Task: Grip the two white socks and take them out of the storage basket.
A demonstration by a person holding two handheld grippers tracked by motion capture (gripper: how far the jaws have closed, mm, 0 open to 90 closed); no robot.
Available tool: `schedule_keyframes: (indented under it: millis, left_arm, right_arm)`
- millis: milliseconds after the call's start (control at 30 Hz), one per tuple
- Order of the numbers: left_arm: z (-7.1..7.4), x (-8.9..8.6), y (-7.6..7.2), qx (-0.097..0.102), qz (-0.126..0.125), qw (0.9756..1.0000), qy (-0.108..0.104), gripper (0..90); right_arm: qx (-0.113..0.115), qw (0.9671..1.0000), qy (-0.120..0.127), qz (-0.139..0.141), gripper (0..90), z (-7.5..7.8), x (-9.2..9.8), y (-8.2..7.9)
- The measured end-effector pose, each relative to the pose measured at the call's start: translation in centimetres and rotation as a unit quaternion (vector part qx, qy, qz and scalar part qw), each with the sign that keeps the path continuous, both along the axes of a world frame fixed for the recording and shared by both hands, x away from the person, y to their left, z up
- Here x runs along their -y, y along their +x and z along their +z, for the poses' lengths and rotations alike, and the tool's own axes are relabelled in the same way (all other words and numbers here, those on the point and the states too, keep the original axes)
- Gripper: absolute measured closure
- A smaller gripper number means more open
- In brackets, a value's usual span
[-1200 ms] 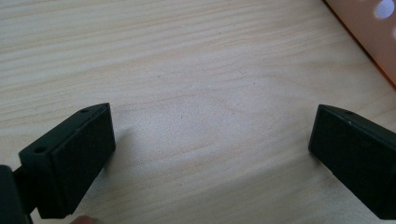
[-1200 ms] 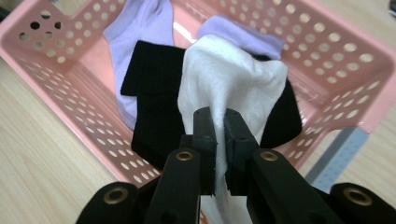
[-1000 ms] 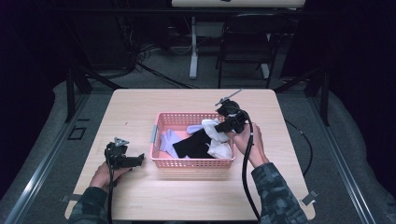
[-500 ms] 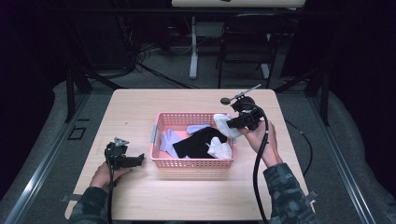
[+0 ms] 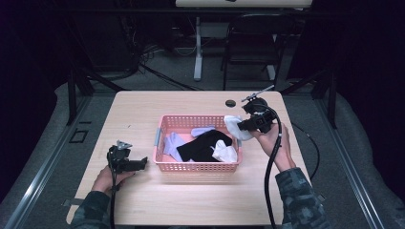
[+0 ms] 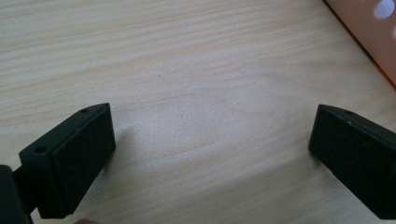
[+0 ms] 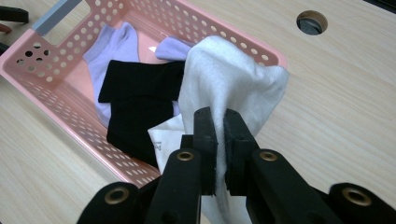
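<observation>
My right gripper is clamped on a soft white fleecy sock, jaws pinched tight on a fold of it w/ cloth showing between them; I'm holding it up over the far-right corner of the pink perforated plastic basket, which sits mid-table; sock's lower end hangs below the jaws, out of sight past the frame edge, so can't tell how much dangles.

My left gripper rests low on the pale wooden table just left of the basket, jaws spread wide apart, nothing between them; only bare wood there, w/ the basket's pink wall at the right edge of the left gripper view.

Inside the basket: a black sock across the middle; lilac socks under it & toward the far side; another white piece w/ a printed label at the near-right.

Risks, as I judge them: grip is on a thin fold only, so the fleece could slip out if I swing fast; the hanging end might snag the rim or drag the labelled white piece along w/ it; basket is light, left gripper isn't steadying it, so any snag could shift or tip it; the round cable hole in the table, far-right, could catch a dropped sock.
</observation>
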State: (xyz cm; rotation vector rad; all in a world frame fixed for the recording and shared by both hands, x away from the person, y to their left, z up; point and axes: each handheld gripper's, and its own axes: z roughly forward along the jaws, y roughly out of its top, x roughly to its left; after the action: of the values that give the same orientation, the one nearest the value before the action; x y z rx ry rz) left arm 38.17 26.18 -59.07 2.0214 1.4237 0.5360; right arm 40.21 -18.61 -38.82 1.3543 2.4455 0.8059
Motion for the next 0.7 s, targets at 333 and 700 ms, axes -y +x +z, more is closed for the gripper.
schedule_keyframes:
  millis: [333,700]
  left_arm:
    - [0.0,0.0,0.0,0.0,0.0,1.0,0.0,0.2]
    - [0.0,0.0,0.0,0.0,0.0,1.0,0.0,0.1]
  right_arm:
    - [0.005,0.9999,-0.001,-0.016,85.6,0.2,1.8,-0.5]
    - [0.0,0.9989,-0.006,-0.046,85.7,-0.7,4.8,-1.0]
